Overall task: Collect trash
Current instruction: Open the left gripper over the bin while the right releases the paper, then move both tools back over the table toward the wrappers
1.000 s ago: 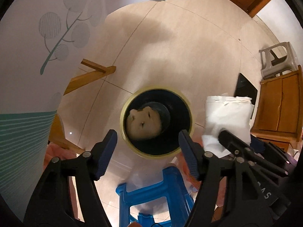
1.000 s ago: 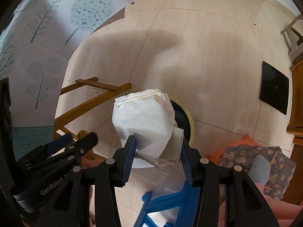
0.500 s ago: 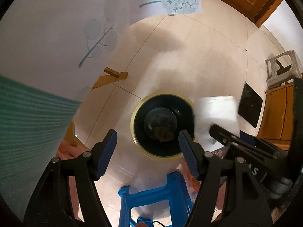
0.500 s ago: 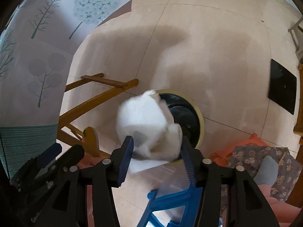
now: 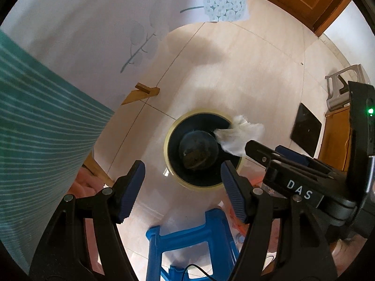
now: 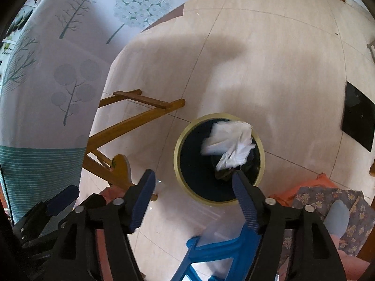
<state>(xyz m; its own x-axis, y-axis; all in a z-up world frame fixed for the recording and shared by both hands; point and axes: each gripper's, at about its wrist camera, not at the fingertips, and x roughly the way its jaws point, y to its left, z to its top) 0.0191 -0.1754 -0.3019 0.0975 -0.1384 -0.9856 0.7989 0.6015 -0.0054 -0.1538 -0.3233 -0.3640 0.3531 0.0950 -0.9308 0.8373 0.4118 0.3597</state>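
A crumpled white paper wad [image 6: 230, 144] is falling free into the round black trash bin with a yellow rim [image 6: 177, 148] on the floor below. My right gripper [image 6: 194, 199] hangs above the bin, its jaws opening, with nothing between them. In the left wrist view the same paper wad [image 5: 239, 135] sits over the bin's right rim, above the bin [image 5: 166, 151] with earlier trash at its bottom. My left gripper [image 5: 182, 185] is open and empty, pointing straight down over the bin. The right gripper's fingers [image 5: 279, 158] reach in from the right there.
A blue plastic stool [image 5: 187, 243] stands just below the bin. A tree-patterned tablecloth [image 6: 58, 70] hangs at the left over wooden table legs [image 6: 140, 114]. A black mat [image 6: 358, 126], a grey stool [image 5: 342, 89] and a wooden cabinet [image 5: 335, 138] lie to the right; floral cloth [image 6: 328, 206].
My right gripper opened and let go of the white paper wad, which dropped toward the bin. The left gripper rose, so the bin looks smaller.
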